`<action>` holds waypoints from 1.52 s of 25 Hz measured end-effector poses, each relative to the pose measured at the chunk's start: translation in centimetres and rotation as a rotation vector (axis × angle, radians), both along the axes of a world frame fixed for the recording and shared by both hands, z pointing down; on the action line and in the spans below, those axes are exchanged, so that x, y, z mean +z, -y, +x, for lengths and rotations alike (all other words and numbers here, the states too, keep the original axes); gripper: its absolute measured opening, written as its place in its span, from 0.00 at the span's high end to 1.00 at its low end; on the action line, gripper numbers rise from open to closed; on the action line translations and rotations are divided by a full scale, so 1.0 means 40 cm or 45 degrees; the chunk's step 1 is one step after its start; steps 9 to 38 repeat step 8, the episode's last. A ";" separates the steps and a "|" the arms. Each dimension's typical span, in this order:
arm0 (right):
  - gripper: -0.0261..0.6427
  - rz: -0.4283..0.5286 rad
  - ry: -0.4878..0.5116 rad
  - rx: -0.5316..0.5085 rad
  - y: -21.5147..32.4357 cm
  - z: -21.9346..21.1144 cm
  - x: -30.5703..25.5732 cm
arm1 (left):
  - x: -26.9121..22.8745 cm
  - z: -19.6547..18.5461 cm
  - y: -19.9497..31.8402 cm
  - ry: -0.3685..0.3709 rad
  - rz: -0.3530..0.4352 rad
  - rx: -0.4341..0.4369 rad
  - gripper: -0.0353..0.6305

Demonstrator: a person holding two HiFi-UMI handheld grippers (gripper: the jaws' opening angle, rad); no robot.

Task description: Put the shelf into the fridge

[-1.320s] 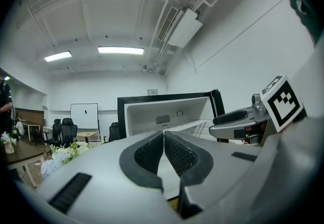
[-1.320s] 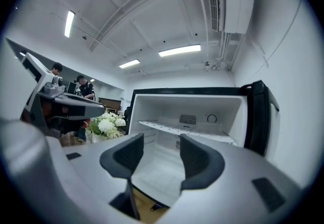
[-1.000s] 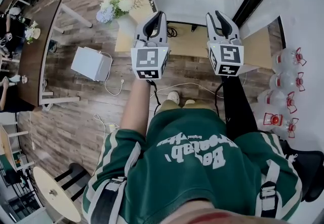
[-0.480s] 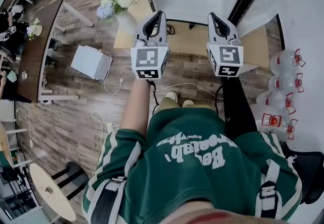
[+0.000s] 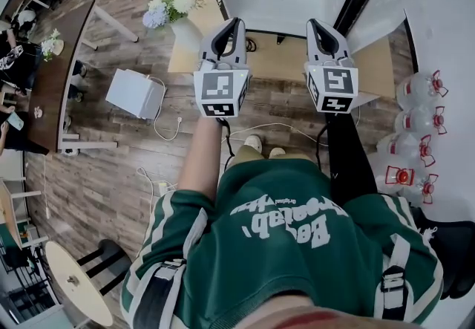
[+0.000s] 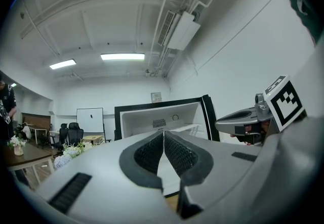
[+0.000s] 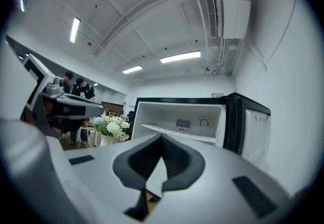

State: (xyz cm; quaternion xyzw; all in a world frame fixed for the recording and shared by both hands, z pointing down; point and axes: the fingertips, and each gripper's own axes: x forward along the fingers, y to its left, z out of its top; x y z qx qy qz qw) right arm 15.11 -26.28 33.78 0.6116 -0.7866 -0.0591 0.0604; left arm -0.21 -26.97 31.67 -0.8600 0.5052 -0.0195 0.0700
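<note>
The shelf (image 7: 178, 133) sits inside the open fridge (image 5: 297, 1), a flat white slab lying level; its long axis runs across the compartment from one side wall to the other, its front edge toward the person; nothing shows on it. The fridge door (image 5: 382, 19) is swung wide at the right; the fridge stands on a low wooden platform (image 5: 282, 60). Both grippers are held out level before the person's chest, side by side and apart, aimed at the fridge opening and short of it. The left gripper (image 5: 231, 27) has its jaws pressed together with nothing between them; the right gripper (image 5: 320, 27) likewise, closed and empty. A vase of flowers (image 5: 171, 8) stands left of the fridge; water bottles (image 5: 415, 127) line the floor at the right.
</note>
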 end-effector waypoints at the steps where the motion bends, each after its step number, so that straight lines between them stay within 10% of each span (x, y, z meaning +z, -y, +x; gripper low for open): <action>1: 0.96 0.000 0.003 0.003 -0.001 0.004 0.000 | 0.000 0.003 -0.001 0.002 -0.001 0.001 0.94; 38: 0.96 -0.001 0.009 0.012 0.001 0.022 0.001 | 0.001 0.018 -0.002 0.012 0.000 0.007 0.94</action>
